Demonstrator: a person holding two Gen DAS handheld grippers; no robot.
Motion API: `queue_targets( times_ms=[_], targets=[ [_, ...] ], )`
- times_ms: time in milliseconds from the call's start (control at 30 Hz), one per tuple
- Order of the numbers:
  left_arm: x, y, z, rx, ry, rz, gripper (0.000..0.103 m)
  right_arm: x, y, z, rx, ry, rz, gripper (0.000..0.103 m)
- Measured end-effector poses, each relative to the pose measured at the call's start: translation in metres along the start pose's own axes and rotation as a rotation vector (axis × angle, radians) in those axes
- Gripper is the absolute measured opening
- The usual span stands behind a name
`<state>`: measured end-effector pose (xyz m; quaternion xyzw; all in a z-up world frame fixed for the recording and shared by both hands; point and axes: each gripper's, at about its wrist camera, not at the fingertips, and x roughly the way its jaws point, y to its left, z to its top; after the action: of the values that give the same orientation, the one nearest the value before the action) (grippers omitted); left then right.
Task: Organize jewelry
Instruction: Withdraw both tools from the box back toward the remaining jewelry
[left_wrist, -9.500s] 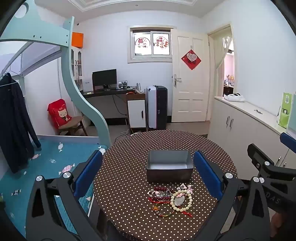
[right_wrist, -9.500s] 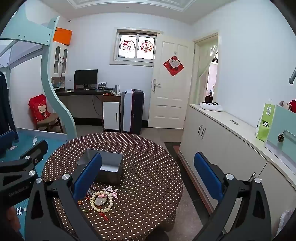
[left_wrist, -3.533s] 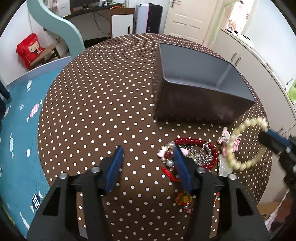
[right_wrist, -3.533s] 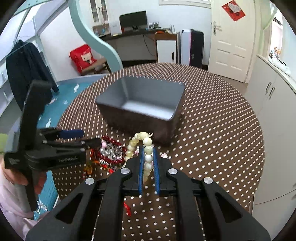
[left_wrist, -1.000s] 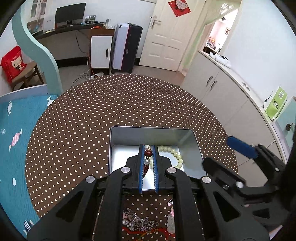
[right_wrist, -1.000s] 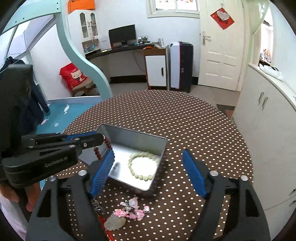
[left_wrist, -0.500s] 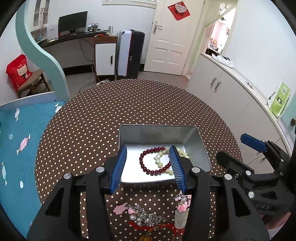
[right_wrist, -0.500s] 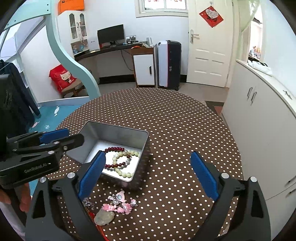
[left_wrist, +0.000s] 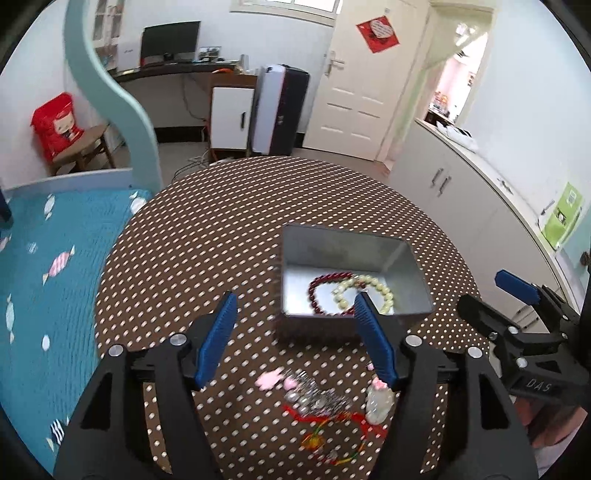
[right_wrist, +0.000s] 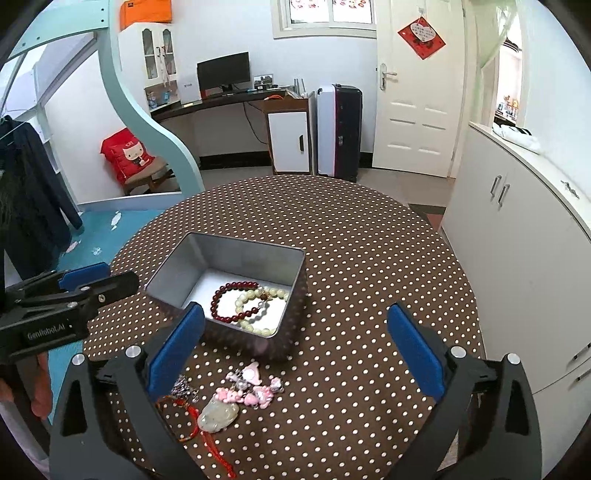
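A grey metal tin (left_wrist: 295, 325) (right_wrist: 166, 273) stands on the dotted round table. Inside lie a dark red bead bracelet (left_wrist: 321, 282) (right_wrist: 229, 301) and a cream bead bracelet (left_wrist: 369, 288) (right_wrist: 258, 295). In front of the tin lie pink charms (right_wrist: 251, 391), a pale jade pendant on red cord (right_wrist: 218, 415) (left_wrist: 376, 402) and a silver chain (left_wrist: 314, 395). My left gripper (left_wrist: 295, 336) is open and empty, above the table left of the tin. My right gripper (right_wrist: 295, 350) is open and empty, above the loose pieces.
The round table (right_wrist: 369, 258) has a brown cloth with white dots. A white cabinet (right_wrist: 517, 240) stands to the right, a teal bed frame (right_wrist: 147, 122) and blue mat to the left. Each gripper shows in the other's view, the left one (right_wrist: 66, 295) and the right one (left_wrist: 524, 325).
The left gripper let the red bracelet fall into the tin, opened wider and pulled back to the left. The right gripper has opened wider and drawn back slightly.
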<state>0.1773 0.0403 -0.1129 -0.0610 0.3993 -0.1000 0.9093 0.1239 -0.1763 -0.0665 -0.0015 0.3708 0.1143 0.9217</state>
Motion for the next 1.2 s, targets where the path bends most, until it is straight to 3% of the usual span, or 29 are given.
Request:
queue_targets(
  times_ms=[133,267,333,600,833,900,933,1000,1200],
  targets=[
    [-0.009,0.015,-0.013,0.006,-0.015,0.039,0.089,0.003,-0.007,-0.009,0.086,0.023,0.019,0.096],
    [-0.007,0.030,-0.028,0.006,0.013,0.058,0.089,0.004,-0.022,-0.016,0.234,0.022,0.102,0.096],
    [-0.006,0.033,-0.035,0.024,0.019,0.057,0.089,0.005,-0.026,-0.023,0.266,0.017,0.103,0.096],
    [0.008,0.031,-0.056,0.131,0.002,-0.021,0.089,0.009,-0.021,-0.048,0.227,-0.007,0.037,0.096],
    [0.024,0.023,-0.057,0.267,-0.011,-0.022,0.089,0.015,-0.002,-0.070,0.210,0.013,0.029,0.096],
    [0.031,0.023,-0.057,0.291,0.007,-0.015,0.086,0.020,0.001,-0.074,0.204,0.041,0.026,0.096],
    [0.034,0.022,-0.058,0.311,0.016,-0.017,0.075,0.022,0.002,-0.076,0.200,0.052,0.024,0.096],
    [0.041,0.020,-0.059,0.352,0.048,-0.033,0.064,0.025,0.003,-0.079,0.192,0.068,0.021,0.096],
    [0.057,0.013,-0.068,0.445,0.121,-0.031,0.044,0.026,0.008,-0.081,0.170,0.068,0.011,0.096]
  ],
)
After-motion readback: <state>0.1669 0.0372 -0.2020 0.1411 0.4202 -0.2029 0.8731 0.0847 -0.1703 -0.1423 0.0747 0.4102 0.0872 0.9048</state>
